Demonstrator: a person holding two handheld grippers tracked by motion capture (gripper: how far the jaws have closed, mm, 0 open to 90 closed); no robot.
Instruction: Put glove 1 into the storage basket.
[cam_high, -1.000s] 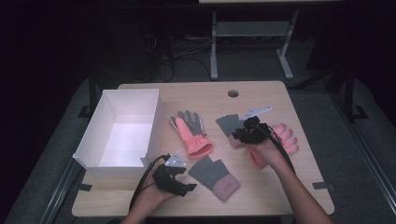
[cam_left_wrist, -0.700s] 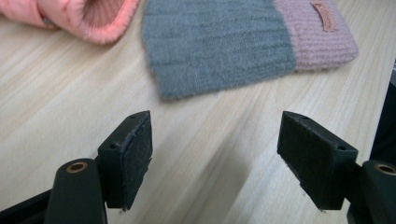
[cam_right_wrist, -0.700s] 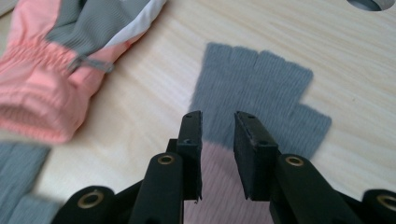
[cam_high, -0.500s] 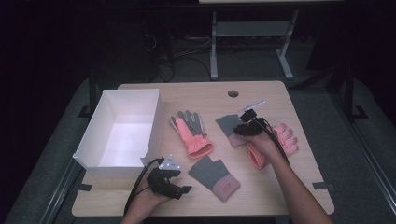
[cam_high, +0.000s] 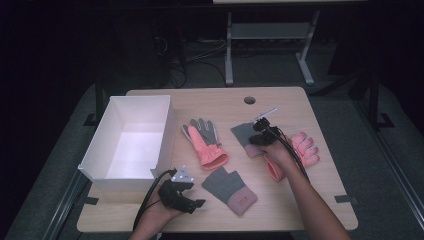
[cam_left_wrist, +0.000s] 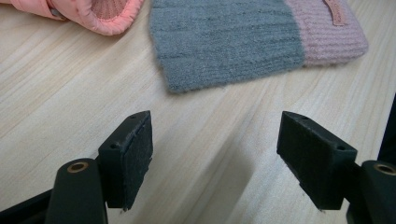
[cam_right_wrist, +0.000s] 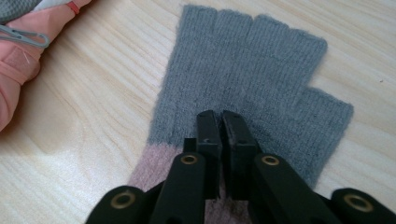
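A grey fingerless glove (cam_high: 242, 132) (cam_right_wrist: 261, 60) with a pink cuff lies flat right of the table's middle. My right gripper (cam_high: 259, 137) (cam_right_wrist: 220, 116) points down onto its palm; its jaws have just been closing and stand shut, pinching the knit at their tips. A second grey fingerless glove (cam_high: 229, 189) (cam_left_wrist: 224, 42) lies near the front edge. My left gripper (cam_high: 194, 202) (cam_left_wrist: 215, 158) rests just left of it on the bare wood, open with nothing between its pads.
A white open box (cam_high: 162, 135) stands at the left. A pink and grey padded glove (cam_high: 204, 142) (cam_left_wrist: 93, 11) lies at the centre. Its pink partner (cam_high: 302, 150) lies at the right, partly under the right forearm. A round cable hole (cam_high: 249, 100) sits at the back.
My right gripper has moved left and down onto the grey glove and its jaws have come together. The left gripper has stayed near the front edge.
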